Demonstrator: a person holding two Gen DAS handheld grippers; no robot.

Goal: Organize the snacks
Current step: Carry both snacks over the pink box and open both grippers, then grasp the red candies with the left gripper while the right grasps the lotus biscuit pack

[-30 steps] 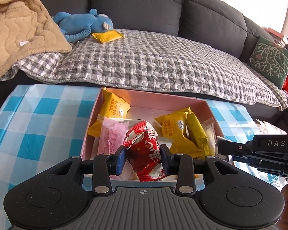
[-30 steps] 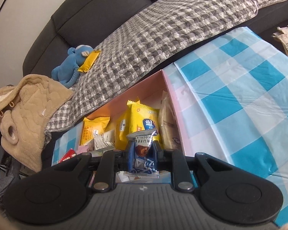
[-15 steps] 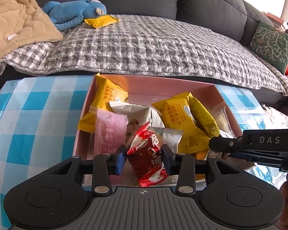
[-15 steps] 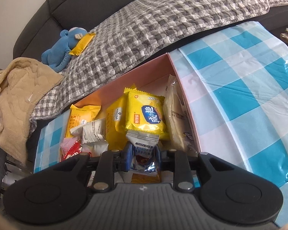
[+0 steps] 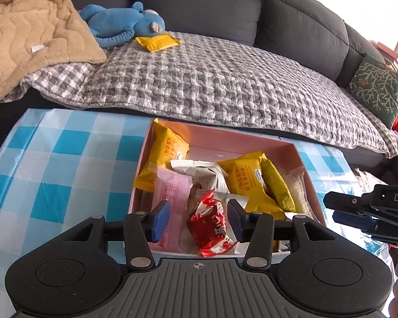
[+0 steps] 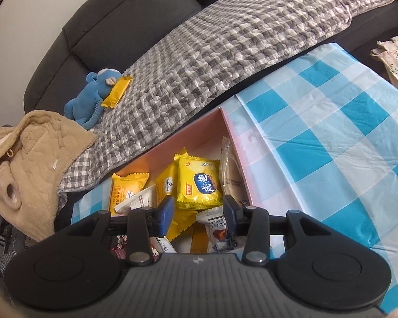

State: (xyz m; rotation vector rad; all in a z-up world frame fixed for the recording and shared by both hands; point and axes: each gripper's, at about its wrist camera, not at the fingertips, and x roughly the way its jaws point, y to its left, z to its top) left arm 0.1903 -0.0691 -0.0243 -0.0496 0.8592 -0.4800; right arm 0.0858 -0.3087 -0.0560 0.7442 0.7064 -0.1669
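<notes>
A pink box [image 5: 291, 145] sits on a bench covered with a blue-and-white checked cloth [image 5: 66, 159], close in front of a dark grey sofa [image 5: 199, 5]. The box holds the snacks, loosely piled: yellow packets [image 5: 248, 177] printed with Chinese characters, a white packet [image 5: 199, 171], a pale pink one [image 5: 169, 193].

The left hand-held gripper [image 5: 197, 220] hovers over the near end of the box. Its jaws are opening, and a red wrapped snack [image 5: 208, 225] with white Chinese characters lies between the blue pads, touched by neither; it looks just dropped into the box.

The right hand-held gripper [image 6: 197, 214] is likewise opening above a silver-and-blue chocolate wrapper [image 6: 216, 229] reading "TRUFFLE" in part, which sits free among the pile. Behind it, a bright yellow packet [image 6: 199, 182] carries a blue oval logo with Chinese characters.

One yellow packet [image 5: 158, 42] remains on the checked sofa blanket [image 5: 225, 84], beside a blue plush toy [image 5: 119, 23], probably yet to be collected.
</notes>
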